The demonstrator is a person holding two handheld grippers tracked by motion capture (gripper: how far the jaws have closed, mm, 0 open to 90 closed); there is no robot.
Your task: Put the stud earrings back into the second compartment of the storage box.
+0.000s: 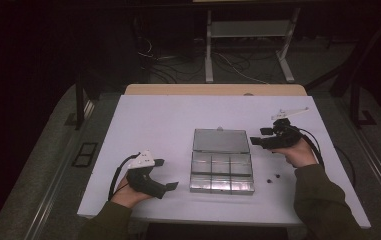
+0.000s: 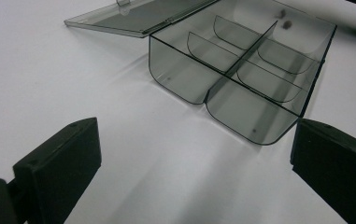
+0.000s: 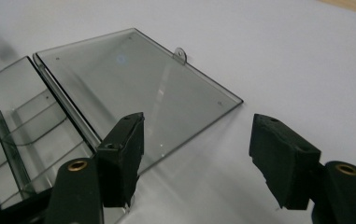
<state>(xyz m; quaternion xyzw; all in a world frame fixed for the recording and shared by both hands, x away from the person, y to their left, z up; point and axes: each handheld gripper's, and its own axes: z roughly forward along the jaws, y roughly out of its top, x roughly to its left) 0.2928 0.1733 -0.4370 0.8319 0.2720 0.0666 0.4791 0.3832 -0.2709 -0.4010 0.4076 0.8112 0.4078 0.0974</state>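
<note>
Two small dark pieces (image 1: pixel 273 178) lie loose on the table (image 1: pixel 148 120), at about 3 o'clock of the clear compartment box (image 1: pixel 221 172), just beside its right wall. Box sits mid-table, its lid (image 1: pixel 221 140) folded flat back at 12 o'clock.

Right gripper (image 1: pixel 256 142) hovers at the lid's right edge, fingers (image 3: pixel 119 158) spread with nothing between them. Left gripper (image 1: pixel 165 175) rests at 9 o'clock of the box, fingers (image 2: pixel 59 168) also spread and empty.

Risk, as judged: the box is light and unrestrained, so a nudge on the lid edge may slide or tip it. The dark pieces are tiny; a wide pinch could flick them away or miss.

High view gives the layout and both hands. Left gripper view shows six empty compartments with curved floors, and the dark pieces (image 2: pixel 284 19) blurred through the far wall. Right gripper view shows the lid's latch tab (image 3: pixel 180 54) and hinge line
</note>
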